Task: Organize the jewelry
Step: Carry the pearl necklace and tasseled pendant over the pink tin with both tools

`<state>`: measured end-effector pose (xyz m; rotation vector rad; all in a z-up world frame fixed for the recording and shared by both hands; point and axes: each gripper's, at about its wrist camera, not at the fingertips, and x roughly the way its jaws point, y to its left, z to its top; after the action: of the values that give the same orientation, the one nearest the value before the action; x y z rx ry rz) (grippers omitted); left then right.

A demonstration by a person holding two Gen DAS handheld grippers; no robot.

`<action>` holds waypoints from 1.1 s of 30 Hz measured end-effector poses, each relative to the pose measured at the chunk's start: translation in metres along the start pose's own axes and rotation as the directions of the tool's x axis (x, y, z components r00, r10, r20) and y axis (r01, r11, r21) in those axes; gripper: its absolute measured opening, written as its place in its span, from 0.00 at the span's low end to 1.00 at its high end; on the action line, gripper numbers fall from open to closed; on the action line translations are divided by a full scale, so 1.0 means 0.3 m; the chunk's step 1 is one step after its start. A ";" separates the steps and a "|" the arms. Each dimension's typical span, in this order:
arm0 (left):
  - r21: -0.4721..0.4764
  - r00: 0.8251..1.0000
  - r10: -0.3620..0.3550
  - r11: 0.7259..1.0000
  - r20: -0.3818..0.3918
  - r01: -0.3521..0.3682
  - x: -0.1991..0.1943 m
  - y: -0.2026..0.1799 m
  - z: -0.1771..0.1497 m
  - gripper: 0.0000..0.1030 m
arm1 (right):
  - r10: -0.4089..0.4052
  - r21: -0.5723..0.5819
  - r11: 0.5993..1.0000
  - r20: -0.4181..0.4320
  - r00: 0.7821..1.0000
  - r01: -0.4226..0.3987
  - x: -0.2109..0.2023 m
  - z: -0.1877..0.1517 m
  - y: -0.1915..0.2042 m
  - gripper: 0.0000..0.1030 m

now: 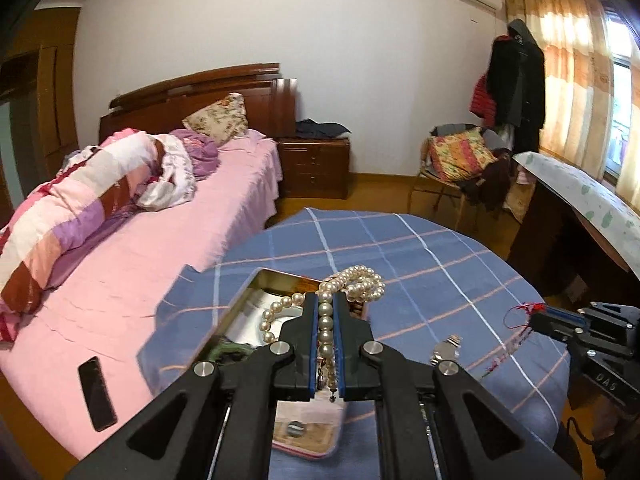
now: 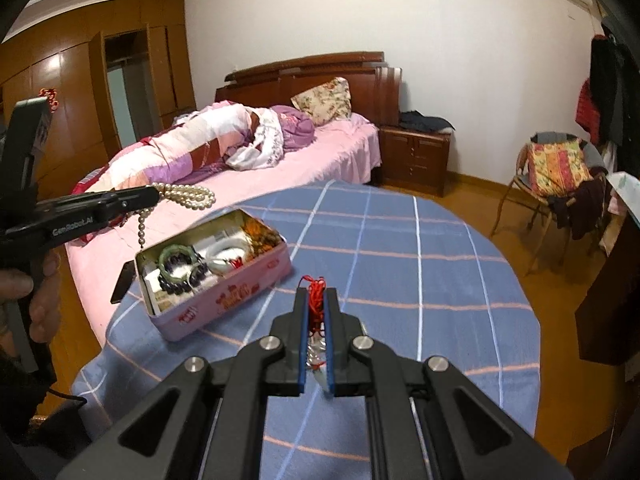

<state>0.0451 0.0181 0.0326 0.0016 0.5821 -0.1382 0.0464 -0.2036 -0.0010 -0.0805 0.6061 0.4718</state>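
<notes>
Pearl necklace (image 1: pixel 325 322) pinched between left fingers (image 1: pixel 313 312), red cord (image 2: pixel 316 300) between right fingers (image 2: pixel 302 320)

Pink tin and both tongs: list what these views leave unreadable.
- Pink tin, left wrist view: the left tongs and pearl necklace hide most of its contents.
- Right tongs, right wrist view: the pale pendant on the red cord is blurred.
- Wristwatch, left wrist view: partly covered by the tongs' arm, dial too small.

"GenRobot.AI" on left gripper (image 2: pixel 154 194).
</notes>
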 end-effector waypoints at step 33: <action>-0.082 0.996 0.083 0.993 -0.009 -0.084 -0.006 0.190 -0.019 0.05 | 0.123 -0.193 0.976 0.082 0.989 -0.105 0.027 0.221 0.287 0.09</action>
<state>0.0479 0.0751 0.0267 -0.0534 0.5917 -0.0329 0.0489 -0.1098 0.0545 -0.2031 0.4746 0.6408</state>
